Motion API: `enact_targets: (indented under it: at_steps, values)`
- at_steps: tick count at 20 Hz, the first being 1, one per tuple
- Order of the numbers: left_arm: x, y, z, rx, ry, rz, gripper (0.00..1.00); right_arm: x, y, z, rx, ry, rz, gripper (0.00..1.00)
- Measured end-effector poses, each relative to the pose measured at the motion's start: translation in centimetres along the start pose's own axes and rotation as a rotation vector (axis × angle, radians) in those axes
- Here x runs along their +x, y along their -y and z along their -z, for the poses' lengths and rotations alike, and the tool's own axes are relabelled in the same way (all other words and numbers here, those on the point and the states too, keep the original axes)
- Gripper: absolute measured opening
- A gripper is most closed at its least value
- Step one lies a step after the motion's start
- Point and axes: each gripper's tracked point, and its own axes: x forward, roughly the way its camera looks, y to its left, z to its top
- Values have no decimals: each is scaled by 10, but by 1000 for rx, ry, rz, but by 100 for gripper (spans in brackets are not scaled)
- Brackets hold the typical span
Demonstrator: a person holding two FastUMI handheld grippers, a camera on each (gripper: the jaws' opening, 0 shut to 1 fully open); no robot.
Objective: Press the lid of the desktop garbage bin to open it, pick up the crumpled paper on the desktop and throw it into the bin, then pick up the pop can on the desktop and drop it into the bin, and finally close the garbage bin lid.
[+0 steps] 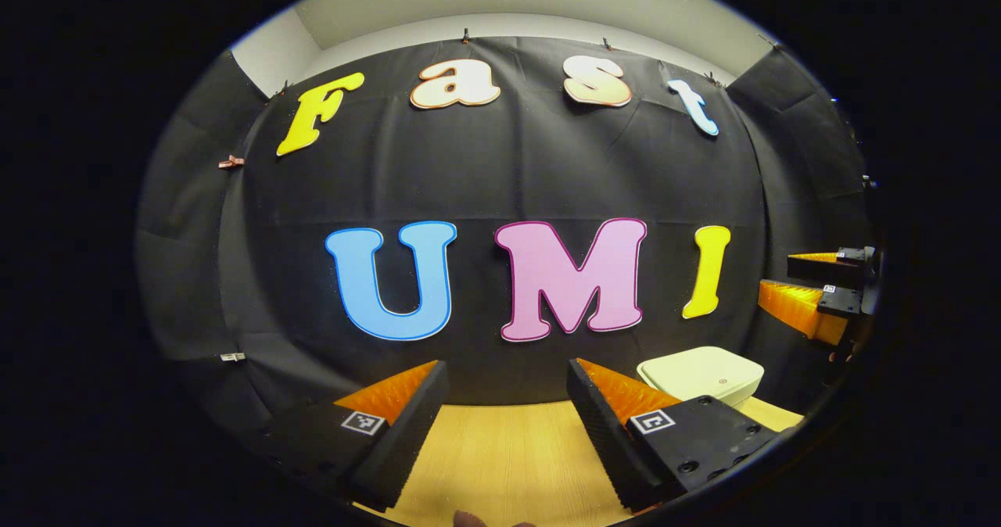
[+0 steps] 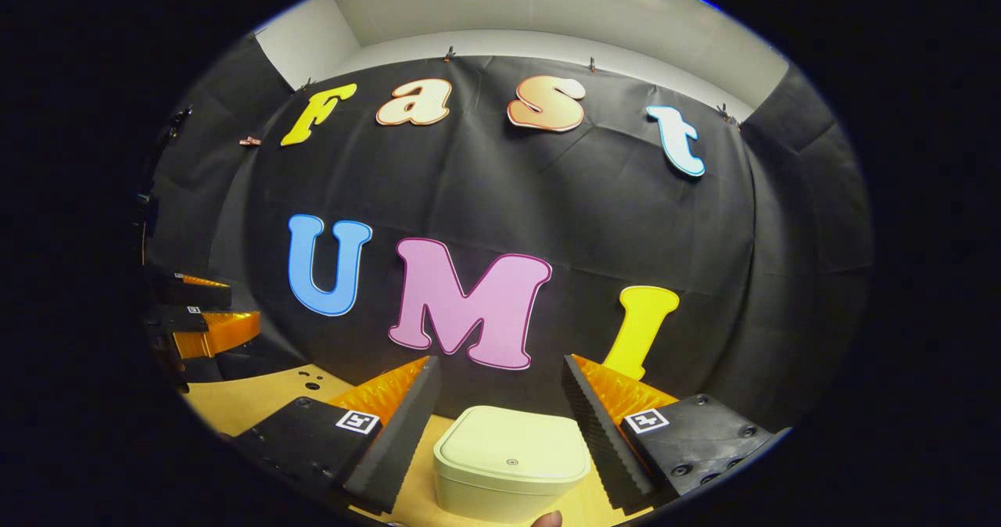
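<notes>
I see both my left gripper (image 1: 507, 371) and right gripper (image 2: 497, 367) spread wide, empty; the bin (image 2: 512, 460), lid seemingly closed, sits ahead between the right's fingers.

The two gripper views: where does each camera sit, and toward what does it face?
Left gripper view: rides on the left gripper, jaws open, facing the booth wall; the bin sits to its right, the right gripper farther right.
Right gripper view: rides on the right gripper, jaws open, facing the bin straight ahead; the left gripper is at left.
Shared: bin, wooden table, both grippers.

1 bin (image 2: 511, 460) w/ lid shut, 2 tools (image 1: 508, 371) (image 2: 500, 367), 1 table (image 1: 508, 457).
</notes>
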Motion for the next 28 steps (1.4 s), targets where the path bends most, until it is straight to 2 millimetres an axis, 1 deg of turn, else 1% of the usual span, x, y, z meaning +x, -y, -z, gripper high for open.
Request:
enact_targets:
  at_steps: [3, 6, 7, 8, 11, 13, 14, 15, 16, 17, 18, 19, 22, 24, 26, 28]
  values:
    - [-1, 1, 1, 1, -3, -2, 98, -1, 0, 1, -5, -3, -8, 98]
    - [-1, 2, 2, -1, -7, -6, 98, -4, 3, 1, 0, 1, -20, 96]
    - [-1, 1, 3, -3, -10, -7, 98, -5, 4, 0, 1, 4, -21, 89]
    - [-2, 1, 3, -6, -12, -8, 98, -5, 1, 1, 1, 2, -25, 87]
    - [-2, 2, 5, -9, -15, -12, 98, -4, -4, 9, 26, -31, -56, 45]
    - [-1, 2, 6, -7, -16, -13, 98, -5, -4, 10, 61, -35, -64, 17]
    - [-1, 1, 5, -6, -16, -13, 98, -4, -5, 9, 83, -29, -76, 6]
    - [-1, 1, 5, -5, -15, -15, 98, -3, -11, 8, 100, -26, -110, 5]
    - [-1, 2, 4, -3, -13, -15, 98, -1, -8, 16, 91, -43, -109, 5]
    - [-2, 2, 4, -2, -14, -16, 98, -1, -7, 20, 73, -62, -111, 7]
    - [-1, 2, 3, 0, -14, -16, 98, 3, -2, 25, 54, -81, -105, 5]
    - [-2, 2, 4, 0, -14, -16, 98, 7, 4, 32, 42, -101, -92, 5]
    - [-3, 3, 5, 3, -16, -15, 98, 21, 17, 63, 25, -199, -72, 5]
    - [-3, 3, 5, 7, -18, -14, 98, 28, 24, 79, 23, -240, -66, 5]
    - [-3, 3, 6, 10, -22, -17, 98, 35, 27, 93, 15, -262, -64, 5]
    - [-3, 3, 8, 8, -26, -18, 98, 41, 25, 111, 4, -295, -77, 6]
